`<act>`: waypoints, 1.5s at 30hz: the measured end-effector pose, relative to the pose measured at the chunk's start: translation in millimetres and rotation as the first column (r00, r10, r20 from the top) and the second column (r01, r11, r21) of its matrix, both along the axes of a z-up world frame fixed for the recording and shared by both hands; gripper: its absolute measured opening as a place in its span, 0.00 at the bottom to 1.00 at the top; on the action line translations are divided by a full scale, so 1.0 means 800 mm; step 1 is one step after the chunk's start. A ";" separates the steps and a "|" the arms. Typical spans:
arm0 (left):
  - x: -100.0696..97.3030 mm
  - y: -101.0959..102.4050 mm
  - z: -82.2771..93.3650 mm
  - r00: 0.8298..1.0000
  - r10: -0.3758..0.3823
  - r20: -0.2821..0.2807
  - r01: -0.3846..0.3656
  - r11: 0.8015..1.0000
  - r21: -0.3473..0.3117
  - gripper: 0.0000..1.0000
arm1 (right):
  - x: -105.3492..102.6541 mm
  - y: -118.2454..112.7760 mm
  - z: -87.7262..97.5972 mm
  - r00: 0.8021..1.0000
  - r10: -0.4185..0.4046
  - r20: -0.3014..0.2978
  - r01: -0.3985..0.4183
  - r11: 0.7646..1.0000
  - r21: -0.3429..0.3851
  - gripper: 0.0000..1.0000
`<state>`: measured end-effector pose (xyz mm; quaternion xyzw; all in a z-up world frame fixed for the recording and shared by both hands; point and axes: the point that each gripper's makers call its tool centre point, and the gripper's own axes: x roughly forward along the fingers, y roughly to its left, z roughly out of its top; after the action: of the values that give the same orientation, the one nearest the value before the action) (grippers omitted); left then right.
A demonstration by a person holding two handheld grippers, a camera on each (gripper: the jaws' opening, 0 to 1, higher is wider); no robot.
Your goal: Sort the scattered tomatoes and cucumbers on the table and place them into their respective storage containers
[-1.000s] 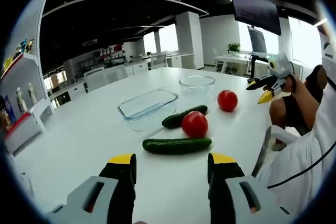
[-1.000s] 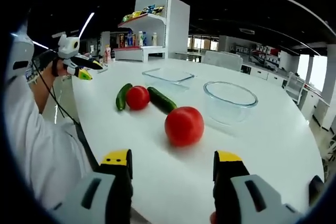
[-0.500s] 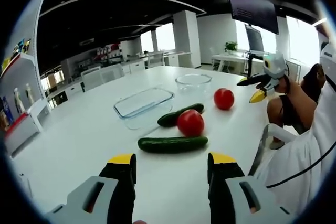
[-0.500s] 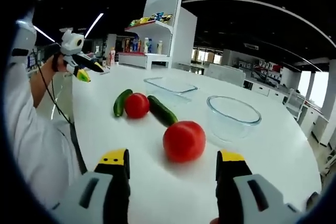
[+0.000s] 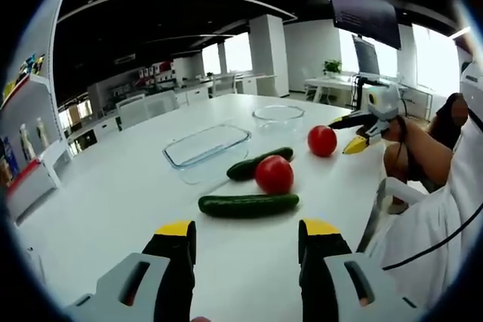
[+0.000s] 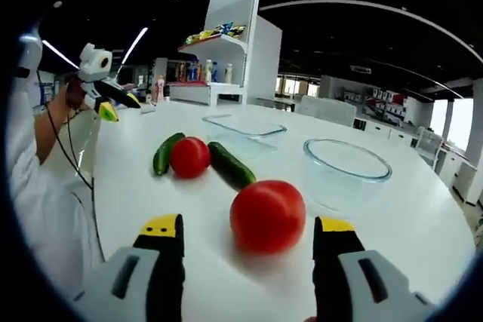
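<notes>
Jaws spread wide and holding nothing, the right gripper (image 6: pixel 247 235) frames the near tomato (image 6: pixel 268 216) on the white table (image 6: pixel 423 209), beside the round glass bowl (image 6: pixel 348 172). The left gripper (image 5: pixel 246 240), equally open, faces a cucumber (image 5: pixel 248 204), a second tomato (image 5: pixel 274 174) touching another cucumber (image 5: pixel 257 164), and the rectangular glass dish (image 5: pixel 207 148).

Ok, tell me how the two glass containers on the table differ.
The round glass bowl is circular and deep; the rectangular glass dish is four-sided, shallow and flat. The bowl sits beside the nearer tomato; the dish lies beyond the farther cucumber. Both are clear glass, upright and empty on the white table.
</notes>
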<state>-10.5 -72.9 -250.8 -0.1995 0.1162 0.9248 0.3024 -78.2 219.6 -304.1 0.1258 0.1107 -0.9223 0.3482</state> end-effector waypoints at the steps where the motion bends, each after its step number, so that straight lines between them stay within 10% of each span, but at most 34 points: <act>1: 0.000 0.000 -0.001 1.000 0.000 0.000 0.000 1.000 -0.001 0.54 | -0.004 0.000 -0.002 1.000 -0.007 -0.002 0.007 1.000 -0.003 0.68; 45: -0.001 -0.001 -0.009 1.000 -0.008 0.031 0.007 1.000 0.028 0.52 | -0.035 -0.019 -0.021 0.992 -0.074 -0.097 0.075 0.997 0.004 0.51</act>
<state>-11.1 -73.6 -257.7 -0.2091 0.0996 0.9221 0.3101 -105.9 204.5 -321.0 0.0861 0.1261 -0.9393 0.3072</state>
